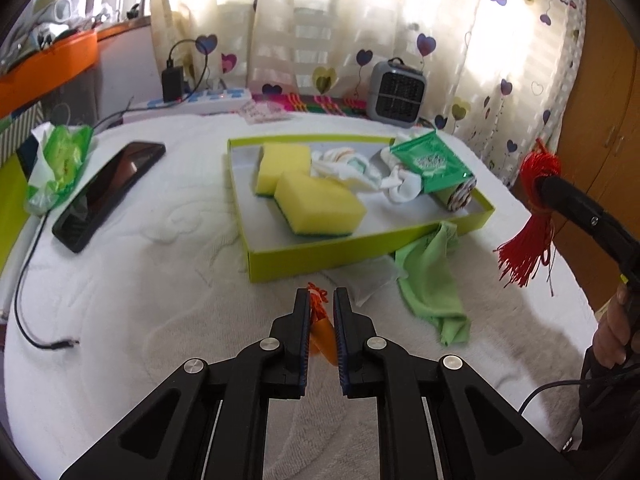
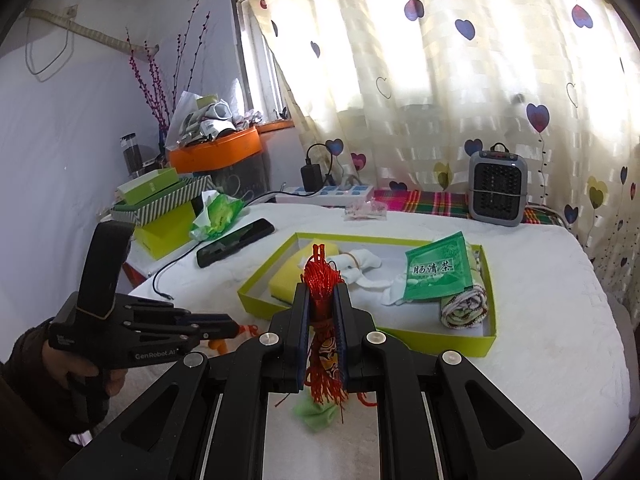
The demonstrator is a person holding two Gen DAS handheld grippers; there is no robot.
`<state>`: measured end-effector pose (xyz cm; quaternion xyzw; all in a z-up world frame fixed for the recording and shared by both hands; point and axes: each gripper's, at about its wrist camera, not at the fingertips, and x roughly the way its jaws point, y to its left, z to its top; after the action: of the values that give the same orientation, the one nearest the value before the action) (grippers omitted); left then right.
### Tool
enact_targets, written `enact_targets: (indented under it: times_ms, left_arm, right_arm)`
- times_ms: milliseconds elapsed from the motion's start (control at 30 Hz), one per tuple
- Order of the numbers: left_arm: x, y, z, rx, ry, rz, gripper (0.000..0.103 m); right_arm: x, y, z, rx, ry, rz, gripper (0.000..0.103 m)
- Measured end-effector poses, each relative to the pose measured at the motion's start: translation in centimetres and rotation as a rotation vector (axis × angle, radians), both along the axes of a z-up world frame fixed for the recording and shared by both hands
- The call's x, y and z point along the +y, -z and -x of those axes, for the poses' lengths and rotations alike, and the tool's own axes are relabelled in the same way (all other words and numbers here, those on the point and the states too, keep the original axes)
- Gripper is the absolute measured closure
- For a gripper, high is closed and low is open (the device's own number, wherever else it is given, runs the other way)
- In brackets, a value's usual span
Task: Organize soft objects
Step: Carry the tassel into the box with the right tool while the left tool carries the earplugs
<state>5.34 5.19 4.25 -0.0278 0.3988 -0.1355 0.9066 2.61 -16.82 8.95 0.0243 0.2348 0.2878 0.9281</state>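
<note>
Now | left gripper (image 1: pixel 321 300) pinching orange knotted trinket (image 1: pixel 320 320) near bed's (image 1: pixel 160 280) front edge | right gripper (image 2: pixel 321 300) clamping red tassel (image 2: pixel 322 280) beside green box (image 1: pixel 320 256)

Lime-green box (image 1: pixel 320 258); yellow sponges (image 1: pixel 318 206); red tassel (image 2: pixel 322 280); heart-patterned curtain (image 2: pixel 440 60)

Sunlit heart-print curtain (image 2: pixel 460 80) covers the window. White bed (image 1: pixel 160 280), pale wall (image 2: pixel 72 80). Wooden wardrobe (image 1: pixel 600 120) at right.
</note>
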Motion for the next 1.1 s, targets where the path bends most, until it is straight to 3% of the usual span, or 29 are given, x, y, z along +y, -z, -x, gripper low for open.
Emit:
enact_targets:
  times_ms: [667, 1100]
  left_arm:
    - [-0.6, -4.8, -3.2, -0.091, 0.027, 0.032, 0.092]
    - [-1.3, -5.5, -7.4, -0.090, 0.045, 0.066, 0.092]
  right_arm:
    - [-0.8, -1.5, -2.6, -0.007, 0.039, -0.010, 0.091]
    - [-0.9, -1.4, -6.6, 0.049, 0.062, -0.038, 0.091]
